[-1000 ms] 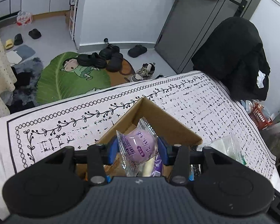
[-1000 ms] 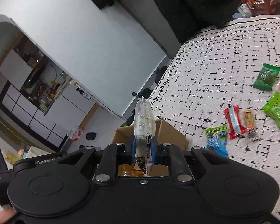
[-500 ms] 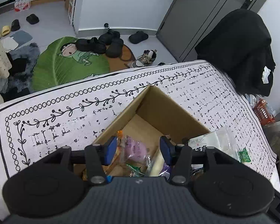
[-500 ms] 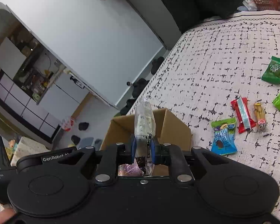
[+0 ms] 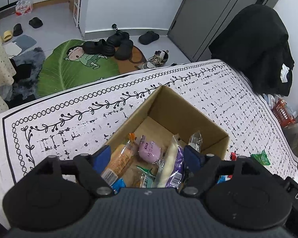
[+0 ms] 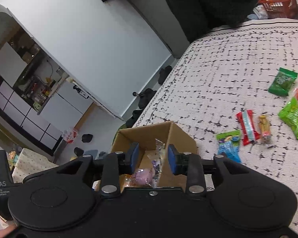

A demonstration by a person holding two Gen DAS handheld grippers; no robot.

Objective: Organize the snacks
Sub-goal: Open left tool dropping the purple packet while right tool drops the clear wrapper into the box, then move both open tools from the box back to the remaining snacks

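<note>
A table under a white cloth (image 5: 73, 123) printed with black vines and dashes carries everything here, and a brown cardboard box (image 5: 188, 117) sits open near the table's edge, the side nearest the floor mat. Both tools hang over that box with their blue-padded jaws spread wide and nothing between them. The left gripper (image 5: 148, 155) hovers above the heap inside: a pink round snack (image 5: 150, 151) lies in the middle of the box, an orange wafer pack (image 5: 119, 161) just beside it toward the left pad, and a white-and-purple packet (image 5: 173, 162) leans close to the right pad, though I cannot tell whether it touches. The right gripper (image 6: 153, 159) is parted over the same box, and a clear wrapper (image 6: 159, 159) stands upright in the gap, loose, apart from both pads. Out on the cloth, well away from the box, lie a blue packet (image 6: 229, 147), a red bar (image 6: 248, 127) and a green packet (image 6: 283, 81).
</note>
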